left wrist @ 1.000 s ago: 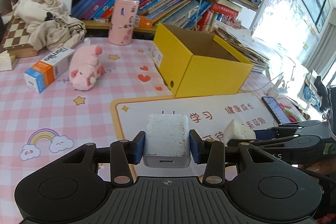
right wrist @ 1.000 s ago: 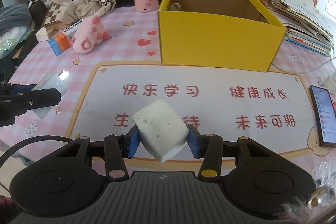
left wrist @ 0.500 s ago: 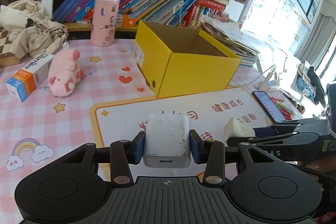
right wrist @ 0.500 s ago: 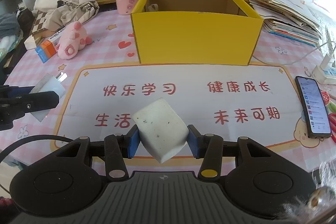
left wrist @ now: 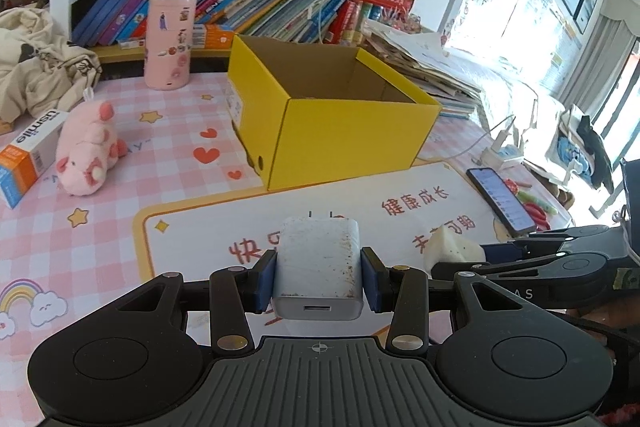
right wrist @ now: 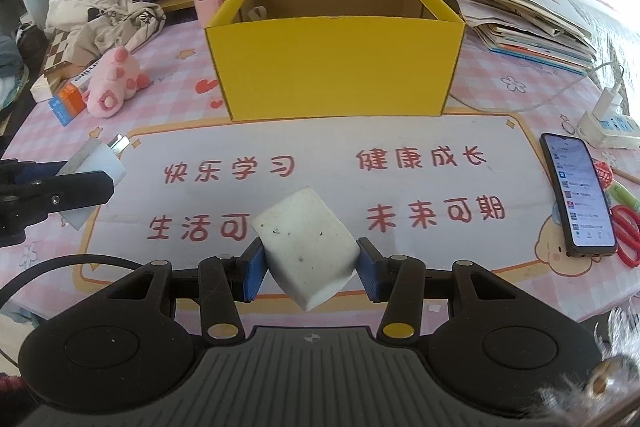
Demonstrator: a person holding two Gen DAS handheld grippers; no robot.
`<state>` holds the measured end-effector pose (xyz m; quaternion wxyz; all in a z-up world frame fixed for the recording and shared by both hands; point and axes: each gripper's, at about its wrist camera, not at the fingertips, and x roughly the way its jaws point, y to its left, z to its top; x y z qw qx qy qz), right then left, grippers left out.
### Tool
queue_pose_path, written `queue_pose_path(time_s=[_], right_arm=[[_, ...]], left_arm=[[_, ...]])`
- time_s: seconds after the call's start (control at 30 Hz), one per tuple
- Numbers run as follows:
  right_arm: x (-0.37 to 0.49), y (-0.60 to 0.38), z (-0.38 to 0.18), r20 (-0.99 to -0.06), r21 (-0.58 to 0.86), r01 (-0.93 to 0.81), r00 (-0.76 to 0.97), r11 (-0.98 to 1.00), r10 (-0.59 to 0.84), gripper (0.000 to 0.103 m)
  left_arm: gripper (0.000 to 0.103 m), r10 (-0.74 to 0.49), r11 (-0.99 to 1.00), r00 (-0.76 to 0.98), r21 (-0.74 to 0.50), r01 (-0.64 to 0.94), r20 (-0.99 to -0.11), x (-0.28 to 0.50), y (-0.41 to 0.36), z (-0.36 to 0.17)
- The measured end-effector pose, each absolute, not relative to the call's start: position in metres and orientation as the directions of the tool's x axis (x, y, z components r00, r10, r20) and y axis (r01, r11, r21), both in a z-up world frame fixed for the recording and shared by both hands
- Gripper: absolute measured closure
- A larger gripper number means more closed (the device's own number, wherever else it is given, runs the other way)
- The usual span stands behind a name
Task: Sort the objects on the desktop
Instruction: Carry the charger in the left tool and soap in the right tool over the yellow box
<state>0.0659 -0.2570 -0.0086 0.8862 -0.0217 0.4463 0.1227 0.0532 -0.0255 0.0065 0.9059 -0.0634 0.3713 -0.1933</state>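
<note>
left wrist view: left gripper [left wrist: 318,277], blue pads clamped on a white charger [left wrist: 318,271], prongs forward, held above the printed mat [left wrist: 192,239]; open yellow box [left wrist: 340,131] just beyond the mat; pink plush pig [left wrist: 90,155] left of the box.

right wrist view: right gripper [right wrist: 307,269], pads clamped on a tilted white eraser block [right wrist: 306,247] above the mat; box straight ahead; phone [right wrist: 576,195] at the mat's right edge.

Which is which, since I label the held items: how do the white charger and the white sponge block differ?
The white charger, in the left gripper, sits square and has metal prongs and a port; the white sponge block, in the right gripper, is tilted on a corner and has neither. Both are white, speckled with dirt and held above the mat.
</note>
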Motion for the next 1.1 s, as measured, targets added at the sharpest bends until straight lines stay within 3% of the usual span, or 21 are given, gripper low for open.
queue_pose_path(time_s=[1.1], right_arm=[[0.127,-0.331,-0.01,-0.796,0.091,-0.245,0.565,0.965,0.218,0.058]], left_arm=[[0.061,-0.391,0.917,0.637,-0.227,0.327,-0.665,0.107,-0.108,0.008]])
